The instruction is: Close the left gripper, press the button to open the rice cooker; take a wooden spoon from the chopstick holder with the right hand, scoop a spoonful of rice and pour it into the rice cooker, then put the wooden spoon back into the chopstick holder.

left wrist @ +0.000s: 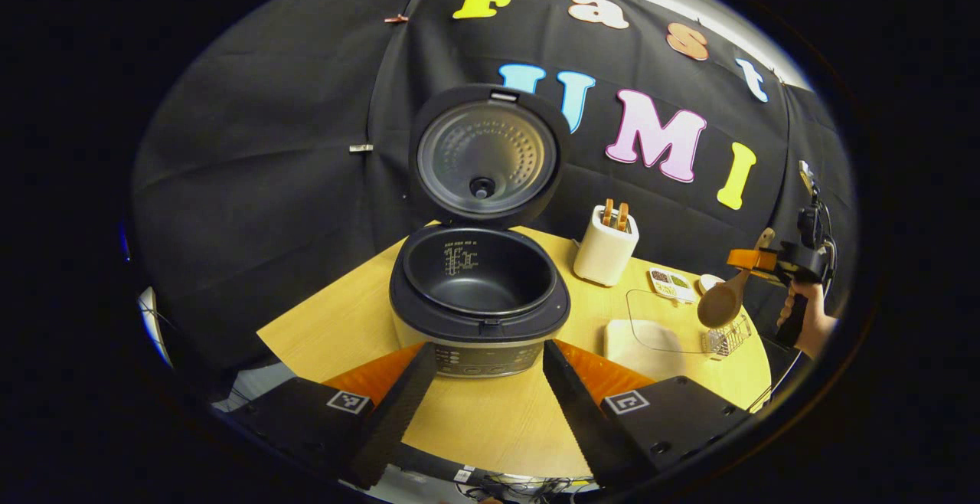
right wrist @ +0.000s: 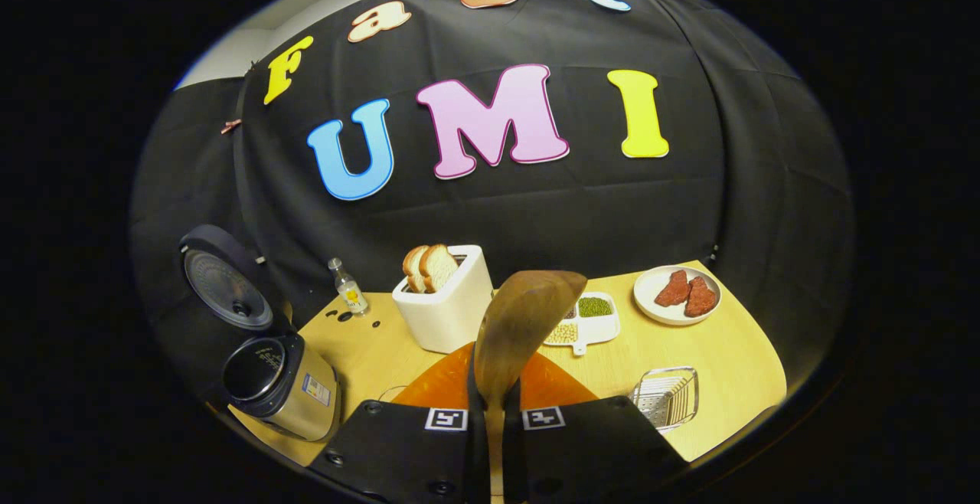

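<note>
Between right gripper (right wrist: 496,420) fingers, wooden spoon (right wrist: 521,320) clamped; left gripper (left wrist: 482,397) spread; labels unreadable.

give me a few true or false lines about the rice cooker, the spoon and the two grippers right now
1. The rice cooker lid is shut. False: it stands open, and the inner pot looks empty.
2. The right hand-held gripper is shut on the wooden spoon. True.
3. The left hand-held gripper is clamped on the cooker's button. False: its fingers are spread apart in front of the cooker.
4. Bread slices sit in the toaster. True.
5. The plate is bare. False: it holds red pieces.
</note>
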